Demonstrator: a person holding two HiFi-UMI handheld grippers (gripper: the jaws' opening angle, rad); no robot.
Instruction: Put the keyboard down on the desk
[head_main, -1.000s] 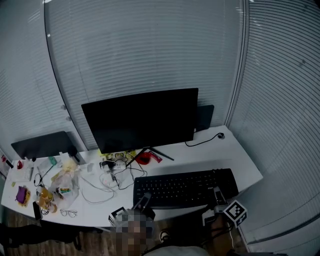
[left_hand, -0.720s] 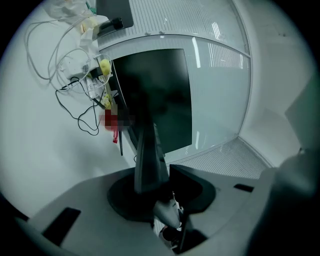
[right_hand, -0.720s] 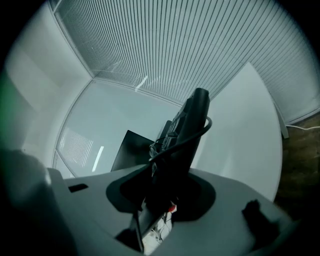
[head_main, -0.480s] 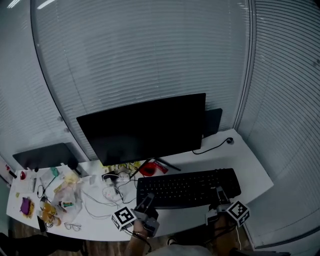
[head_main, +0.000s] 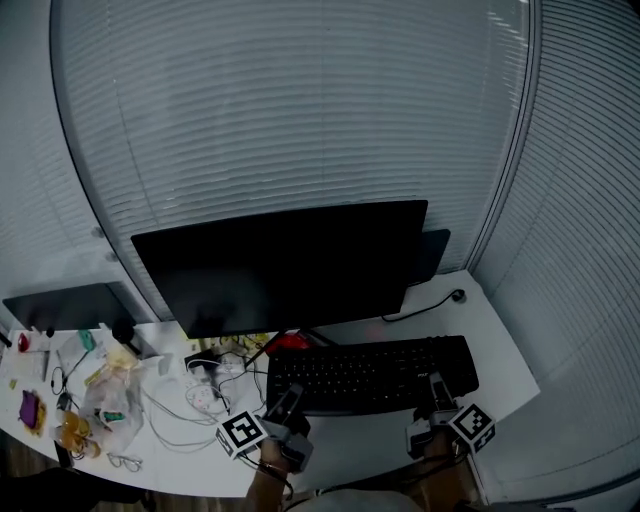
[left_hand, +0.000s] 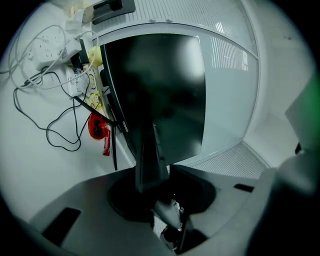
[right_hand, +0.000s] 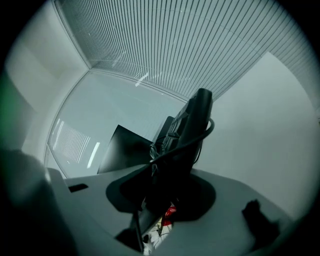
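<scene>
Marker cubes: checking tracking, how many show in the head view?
2. The left cube sits on the left gripper, by the keyboard's left end; the right cube on the right gripper, by its right end. None looks hidden.

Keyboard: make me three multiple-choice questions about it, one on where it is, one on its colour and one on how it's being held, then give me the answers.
1. Where is the keyboard relative to the monitor?
A. Behind it
B. In front of it, on the person's side
C. Lying on top of it

2. What colour is the keyboard?
A. White
B. Red
C. Black

3. How is the keyboard held?
A. By the left gripper only
B. By both grippers, one near each end
C. By no gripper

Answers:
1 B: the head view shows it between the screen and the person.
2 C: its case and keys are black against the white desk.
3 B: the left gripper and the right gripper each have their jaws closed on its near edge.
</scene>
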